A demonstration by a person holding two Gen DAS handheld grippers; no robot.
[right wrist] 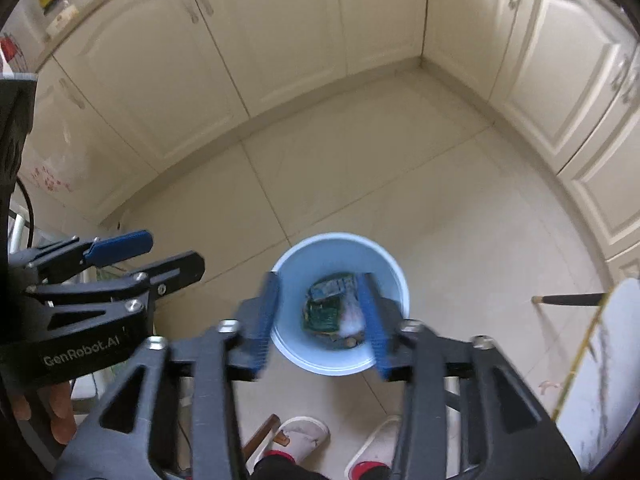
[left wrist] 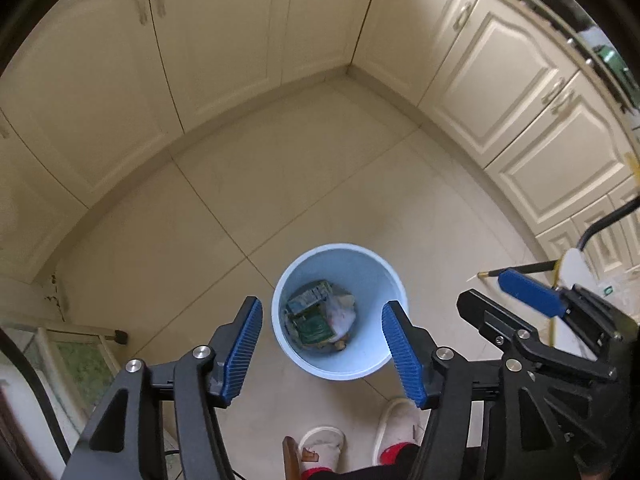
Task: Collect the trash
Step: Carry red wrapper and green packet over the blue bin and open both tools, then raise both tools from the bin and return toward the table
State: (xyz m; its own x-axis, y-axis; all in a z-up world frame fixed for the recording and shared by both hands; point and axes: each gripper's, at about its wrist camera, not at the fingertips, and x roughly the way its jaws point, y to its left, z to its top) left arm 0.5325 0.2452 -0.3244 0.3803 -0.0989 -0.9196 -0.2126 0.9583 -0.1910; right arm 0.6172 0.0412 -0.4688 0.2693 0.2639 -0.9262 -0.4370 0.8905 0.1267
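A light blue trash bin point(left wrist: 298, 354) stands on the tiled floor below both grippers; it also shows in the right wrist view point(right wrist: 320, 362). Inside lie green packaging point(left wrist: 310, 316), a crumpled whitish wrapper point(left wrist: 340, 314) and small scraps. My left gripper point(left wrist: 322, 312) is open and empty above the bin. My right gripper point(right wrist: 320, 292) is open and empty above the bin too. The right gripper shows at the right of the left wrist view point(left wrist: 496, 292); the left gripper shows at the left of the right wrist view point(right wrist: 176, 250).
Cream kitchen cabinets point(left wrist: 224, 40) line the far walls and meet in a corner. The person's white slippers point(left wrist: 322, 446) are just in front of the bin. A white table edge point(right wrist: 600, 360) and a dark stick point(right wrist: 568, 300) lie at the right.
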